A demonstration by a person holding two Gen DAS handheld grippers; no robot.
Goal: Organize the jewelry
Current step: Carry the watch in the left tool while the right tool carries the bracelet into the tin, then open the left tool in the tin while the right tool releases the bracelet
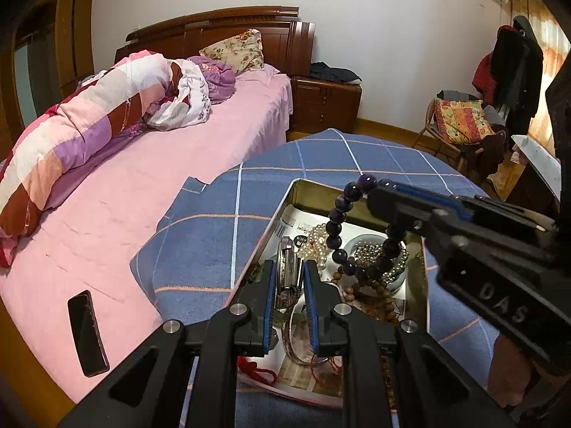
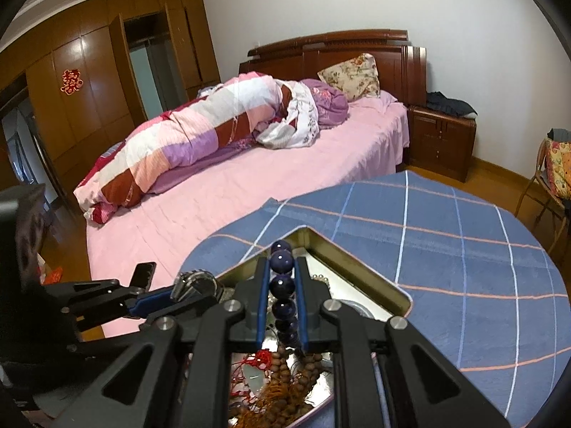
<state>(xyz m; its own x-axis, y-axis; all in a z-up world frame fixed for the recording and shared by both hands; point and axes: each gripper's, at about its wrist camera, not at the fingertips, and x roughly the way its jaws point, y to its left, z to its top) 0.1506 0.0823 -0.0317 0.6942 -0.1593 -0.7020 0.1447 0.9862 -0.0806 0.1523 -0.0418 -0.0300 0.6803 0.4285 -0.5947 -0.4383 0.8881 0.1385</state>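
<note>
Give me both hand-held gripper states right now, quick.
Left hand-held gripper: closed on a wristwatch over the tin.
Right hand-held gripper: closed on a dark purple bead bracelet.

left gripper (image 1: 289, 278) fingers clamp watch (image 1: 285, 267); right gripper (image 1: 378, 192) lifts purple bead bracelet (image 1: 339, 214); over tin (image 1: 415, 285)

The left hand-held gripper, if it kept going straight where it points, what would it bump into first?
Probably the jewelry in the tin. The left hand-held gripper, shut on a watch, points down into it, so the watch would likely meet the pearls first. Depth is hard to judge.
</note>
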